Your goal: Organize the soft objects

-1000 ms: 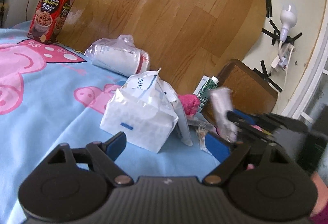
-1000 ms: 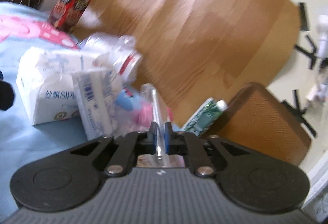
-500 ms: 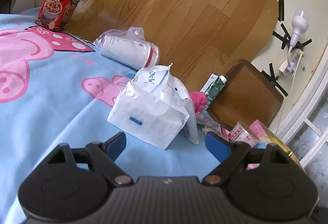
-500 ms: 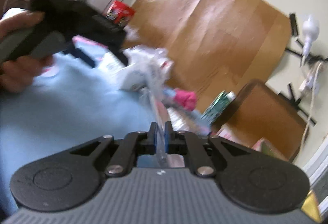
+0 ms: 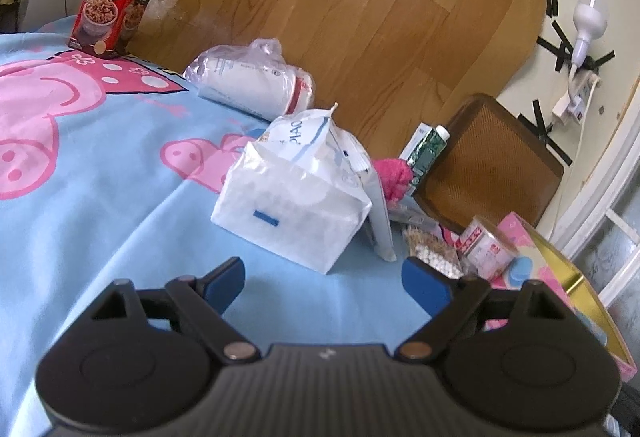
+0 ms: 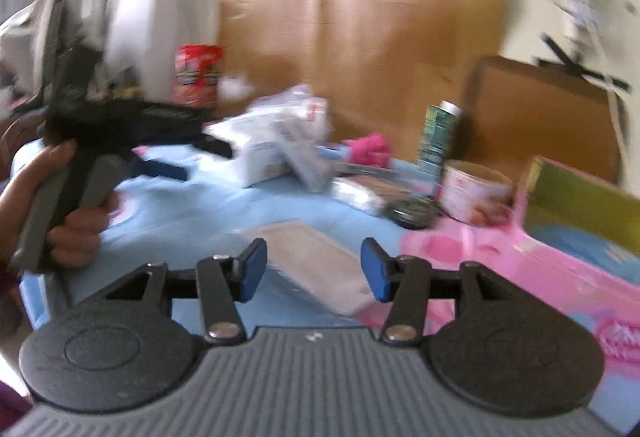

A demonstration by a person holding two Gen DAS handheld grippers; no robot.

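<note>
the right gripper (image 6: 314,273) hovers with fingers spread over a flat clear packet (image 6: 316,265) lying on the blue bedsheet (image 6: 208,205), just beside the pink box (image 6: 520,269). the left gripper (image 5: 324,273) hangs with fingers spread too, facing the white tissue pack (image 5: 296,197) mid-bed, with a bagged roll (image 5: 252,81) behind it. i'd say the tissue pack is next: close on its broad sides, squeeze gently so it doesn't crumple, and lift clear of the slim pack leaning against it.
</note>
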